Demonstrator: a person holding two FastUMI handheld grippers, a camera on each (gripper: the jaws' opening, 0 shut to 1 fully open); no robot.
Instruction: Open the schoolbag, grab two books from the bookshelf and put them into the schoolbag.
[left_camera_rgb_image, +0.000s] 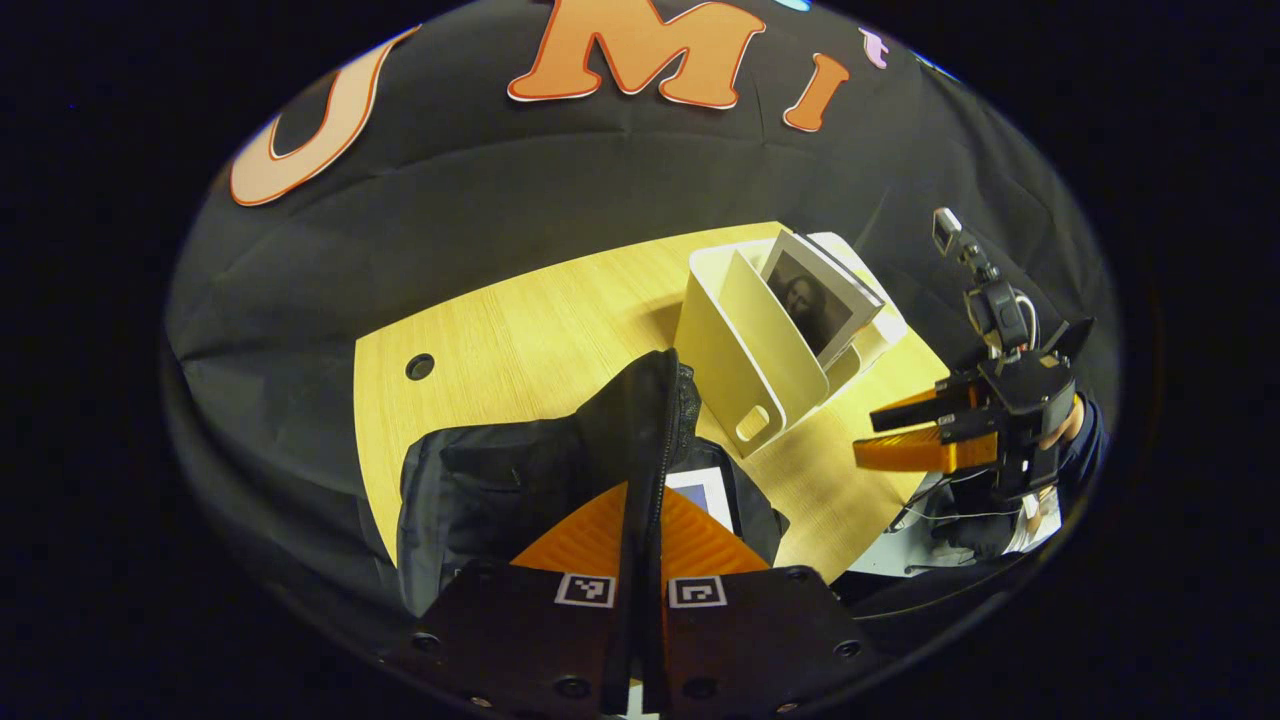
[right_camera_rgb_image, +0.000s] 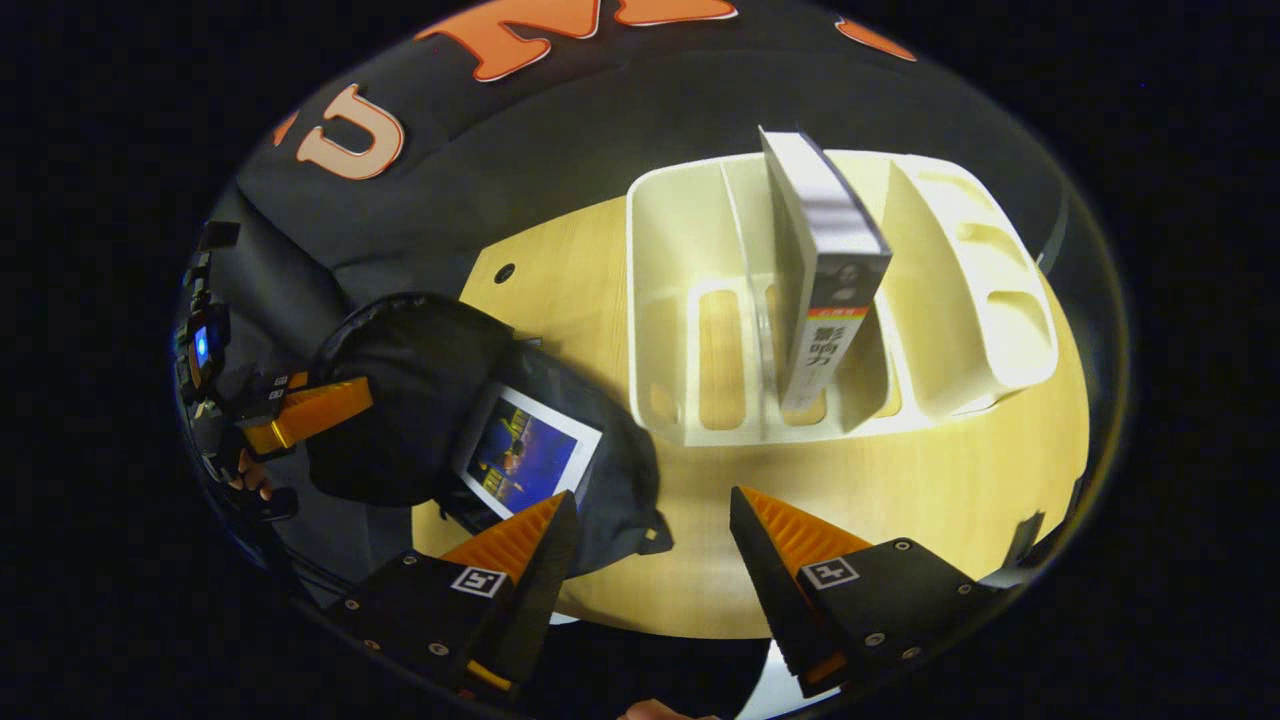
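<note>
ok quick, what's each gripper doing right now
Left gripper: jaws shut on the schoolbag flap.
Right gripper: jaws open, empty, facing the bookshelf.

Two books are in sight: one book (right_camera_rgb_image: 825, 290) stands upright in the bookshelf (right_camera_rgb_image: 690, 210) ahead of the right gripper (right_camera_rgb_image: 645, 530), and a second book (right_camera_rgb_image: 527, 452) lies in the open schoolbag (right_camera_rgb_image: 410, 370) just ahead of that gripper's near-side finger. There is one bookshelf with several slots, one schoolbag, and one table (right_camera_rgb_image: 900, 500). Two grippers are counted, the left gripper (left_camera_rgb_image: 641, 545) pinching the schoolbag's flap.
</note>
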